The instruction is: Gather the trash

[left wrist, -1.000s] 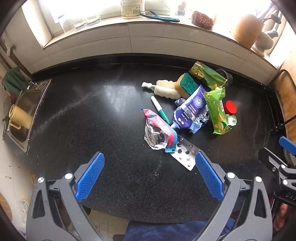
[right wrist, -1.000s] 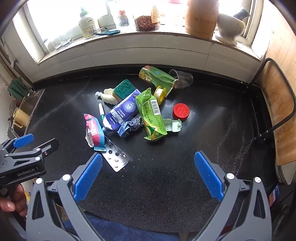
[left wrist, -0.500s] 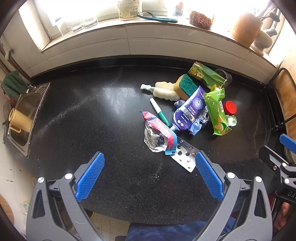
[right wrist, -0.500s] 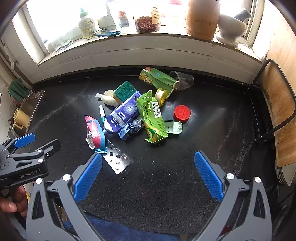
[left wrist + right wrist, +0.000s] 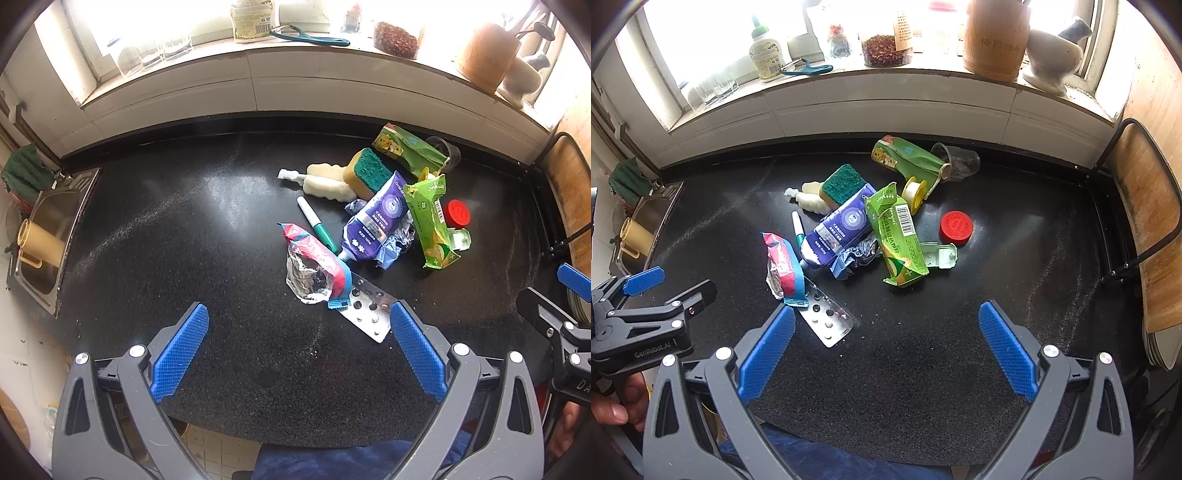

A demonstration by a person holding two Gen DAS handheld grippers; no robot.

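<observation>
A heap of trash lies on the black counter (image 5: pixel 184 229): a red foil wrapper (image 5: pixel 314 262), a pill blister (image 5: pixel 369 314), a purple pouch (image 5: pixel 380 221), a green carton (image 5: pixel 432 221), a red lid (image 5: pixel 458 212), a sponge (image 5: pixel 367 171) and a green pen (image 5: pixel 317 225). The same heap shows in the right wrist view, with the wrapper (image 5: pixel 783 266), blister (image 5: pixel 827 317) and carton (image 5: pixel 897 236). My left gripper (image 5: pixel 295 347) is open and empty, just short of the blister. My right gripper (image 5: pixel 882 343) is open and empty, short of the heap.
A steel sink (image 5: pixel 48 236) with a yellow cup sits at the far left. The windowsill (image 5: pixel 886 77) holds bottles, jars and a wooden pot. A wooden chair (image 5: pixel 1145 221) stands at the right. A clear cup (image 5: pixel 960 158) lies tipped behind the heap.
Both grippers have drifted slightly back and up from the heap, which sits a little farther off. Nothing on the counter has moved.
</observation>
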